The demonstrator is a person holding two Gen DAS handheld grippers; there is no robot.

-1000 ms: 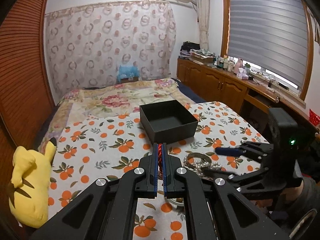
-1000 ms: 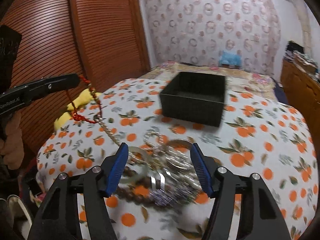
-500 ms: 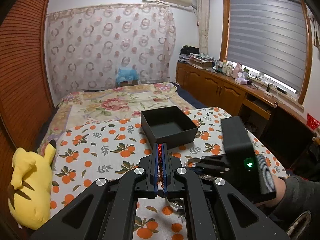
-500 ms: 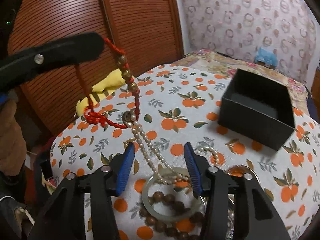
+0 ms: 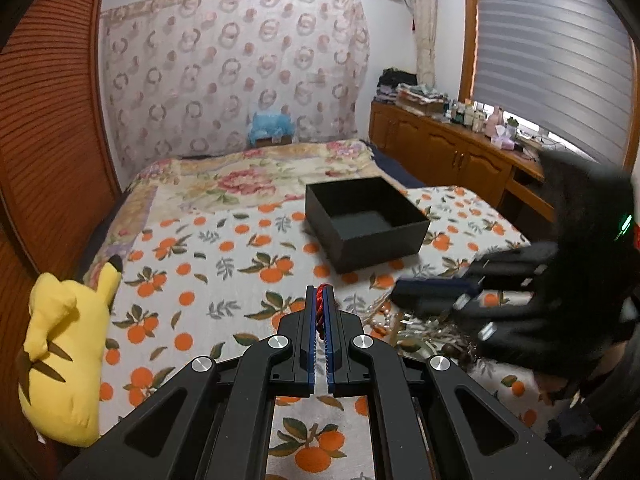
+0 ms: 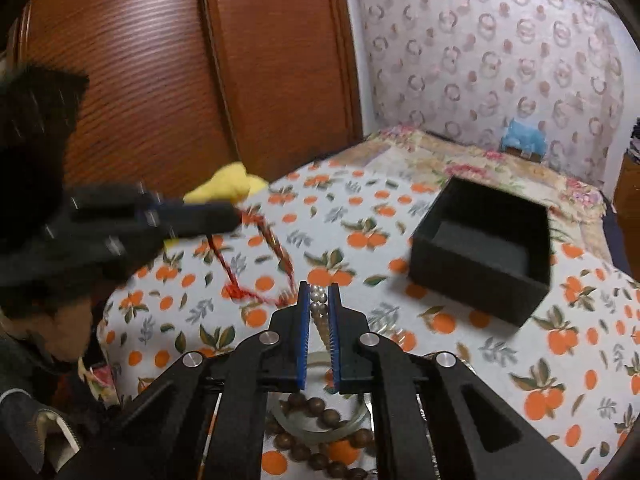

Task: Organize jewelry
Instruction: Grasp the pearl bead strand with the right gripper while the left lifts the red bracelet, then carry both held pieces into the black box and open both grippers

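Left gripper (image 5: 319, 300) pinches the red cord (image 5: 319, 305); right gripper (image 6: 319, 300), just closing, clamps the pearls (image 6: 319, 307).

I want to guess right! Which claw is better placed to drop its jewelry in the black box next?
Probably the left claw. It pinches only the red cord, and the black box lies straight ahead. The right claw has just closed on a pearl strand trailing into the pile.
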